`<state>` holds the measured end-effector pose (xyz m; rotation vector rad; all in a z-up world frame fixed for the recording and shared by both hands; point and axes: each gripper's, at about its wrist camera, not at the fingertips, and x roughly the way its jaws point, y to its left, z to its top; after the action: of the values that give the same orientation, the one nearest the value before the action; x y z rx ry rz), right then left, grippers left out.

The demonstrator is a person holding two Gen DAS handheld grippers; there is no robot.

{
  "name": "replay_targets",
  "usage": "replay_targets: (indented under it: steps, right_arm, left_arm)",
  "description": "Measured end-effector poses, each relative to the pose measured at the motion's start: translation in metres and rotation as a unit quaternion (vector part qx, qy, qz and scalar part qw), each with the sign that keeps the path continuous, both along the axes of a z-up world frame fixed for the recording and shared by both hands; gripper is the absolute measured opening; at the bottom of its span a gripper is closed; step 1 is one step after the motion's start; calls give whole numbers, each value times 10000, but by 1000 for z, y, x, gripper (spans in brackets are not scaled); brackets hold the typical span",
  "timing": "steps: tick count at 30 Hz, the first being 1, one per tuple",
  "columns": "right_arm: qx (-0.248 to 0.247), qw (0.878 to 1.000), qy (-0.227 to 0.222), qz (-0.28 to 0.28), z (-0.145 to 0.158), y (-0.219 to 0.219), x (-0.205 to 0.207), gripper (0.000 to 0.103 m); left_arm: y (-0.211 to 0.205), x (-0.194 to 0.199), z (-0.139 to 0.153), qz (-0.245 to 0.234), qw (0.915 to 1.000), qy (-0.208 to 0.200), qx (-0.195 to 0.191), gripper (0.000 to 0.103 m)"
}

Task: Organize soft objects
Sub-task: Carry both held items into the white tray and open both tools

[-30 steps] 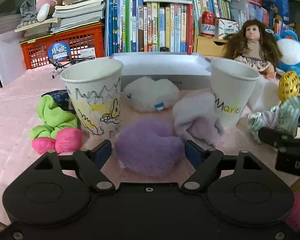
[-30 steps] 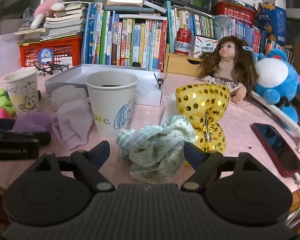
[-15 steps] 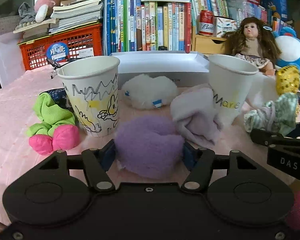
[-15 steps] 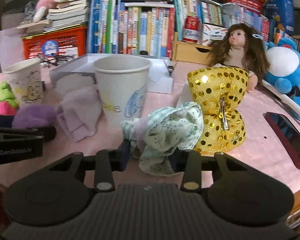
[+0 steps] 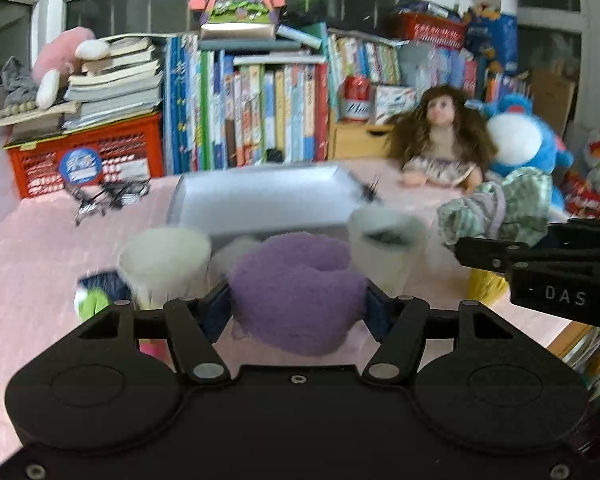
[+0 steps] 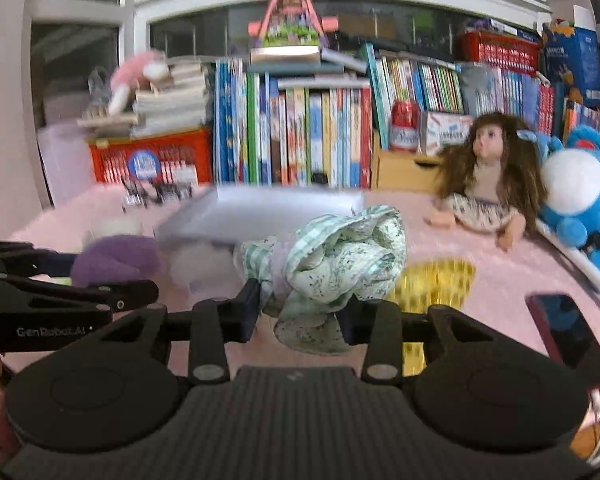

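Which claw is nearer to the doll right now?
The right. The right claw, gripping green cloth, has the doll just beyond to its right; the left claw, gripping the purple sock, sits farther across the table.

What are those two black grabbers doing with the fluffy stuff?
A person is tidying soft things with a grabber in each hand. The left gripper is squeezing a fuzzy purple ball. The right gripper pinches a scrunched green-and-white cloth, its jaws opening a touch. Both are held up above the pink table, near two paper cups.
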<state>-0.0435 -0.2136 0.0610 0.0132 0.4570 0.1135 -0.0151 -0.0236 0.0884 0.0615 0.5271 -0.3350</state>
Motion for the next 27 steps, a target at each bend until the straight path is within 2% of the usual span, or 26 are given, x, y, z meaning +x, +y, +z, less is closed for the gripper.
replay_targets:
  steps: [2,5,7,10,13,17,19,22,27]
  right_arm:
    - [154,9999,-26,42,14,-6,11,46]
    - [339,9994,44,109,32,-17,35,47]
    - [518,9983,216,175,42,-25,55,48]
    - [826,9944,608,267,53,-38,95,48]
    - [853,9909,972,378,55,-41,129,48]
    - [660,9863,1409,540,52,-36,171,51]
    - [478,9844,1601,550,45,-31,188,53]
    - [469,9772,1975,623,29,-28,215,54]
    - [435,9692,2360,555,4,-22,247,52]
  left_arm:
    - [2,12,16,-38,9999,92,-118,63]
    - [8,42,37,-27,9985,446,-327,63]
    - [10,65,50,-22,9968,658,-462,63]
    - [10,97,61,54,9952,856,-467,63]
    - [7,131,67,26,9909,1227,-556,63]
    - [2,184,64,75,9784,1909,-786,63]
    - [-4,208,60,179,9773,1998,-679,63]
    - [-12,238,50,284,9771,2062,-436,64]
    - [-22,284,21,440,9680,2455,-287,64]
